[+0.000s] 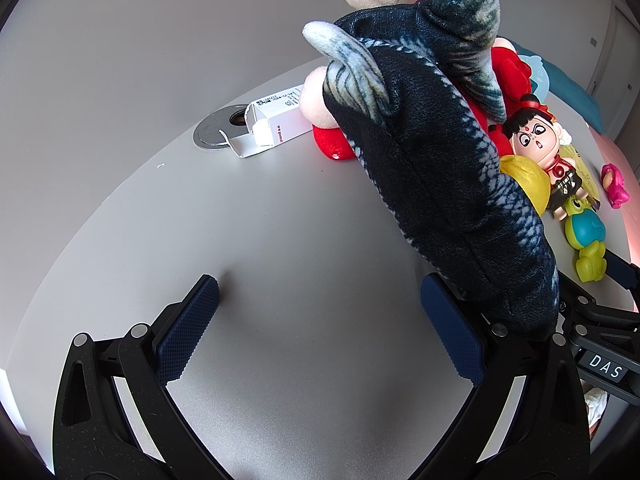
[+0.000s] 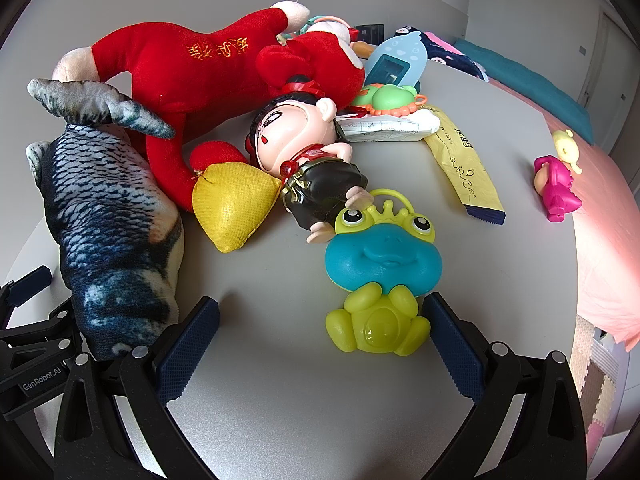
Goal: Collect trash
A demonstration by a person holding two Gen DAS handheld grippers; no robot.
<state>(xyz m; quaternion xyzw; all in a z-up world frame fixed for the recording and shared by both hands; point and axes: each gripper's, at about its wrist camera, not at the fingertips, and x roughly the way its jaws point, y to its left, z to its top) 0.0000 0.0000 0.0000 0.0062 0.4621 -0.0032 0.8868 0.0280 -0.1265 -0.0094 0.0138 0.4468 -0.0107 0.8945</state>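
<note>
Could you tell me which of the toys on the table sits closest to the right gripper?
The green frog toy; it lies just ahead of the open right gripper.

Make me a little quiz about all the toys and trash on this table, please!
1. True or false: the frog toy lies right in front of the right gripper.
2. Which piece of trash lies by the round metal disc? A) the white carton B) the yellow wrapper C) a bottle
3. Fill in: the plush fish rises beside the left gripper, whose fingers hold ____.

Key: 1 true; 2 A; 3 nothing
</note>
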